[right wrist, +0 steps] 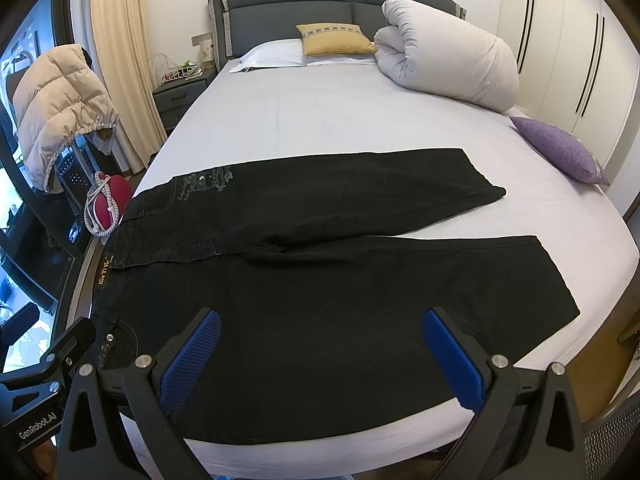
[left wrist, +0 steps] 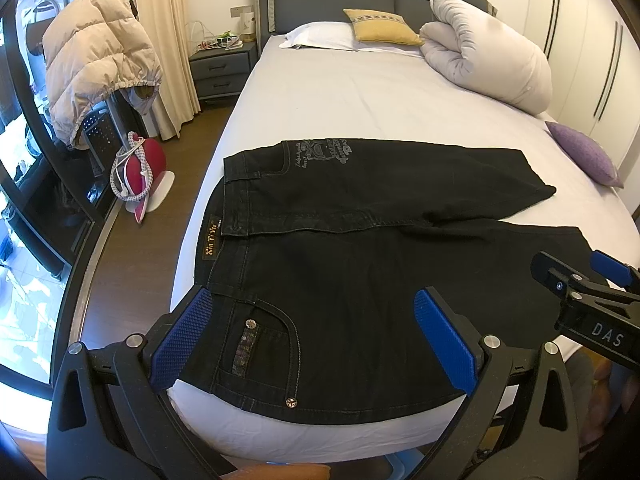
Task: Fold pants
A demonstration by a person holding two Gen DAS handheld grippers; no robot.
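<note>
Black jeans (left wrist: 340, 264) lie flat across the foot of the bed (left wrist: 340, 108), waistband to the left, both legs spread out to the right. They also show in the right wrist view (right wrist: 320, 280). My left gripper (left wrist: 316, 336) is open and empty, hovering over the near front pocket by the waist. My right gripper (right wrist: 320, 356) is open and empty above the near leg's thigh. The right gripper also shows at the right edge of the left wrist view (left wrist: 572, 276).
A rolled white duvet (right wrist: 448, 68), a yellow cushion (right wrist: 336, 38) and a purple cushion (right wrist: 560, 148) lie on the bed. Left of the bed are a nightstand (left wrist: 222, 68), a chair with a beige puffer jacket (left wrist: 96, 60) and a red iron (left wrist: 140, 168) on the floor.
</note>
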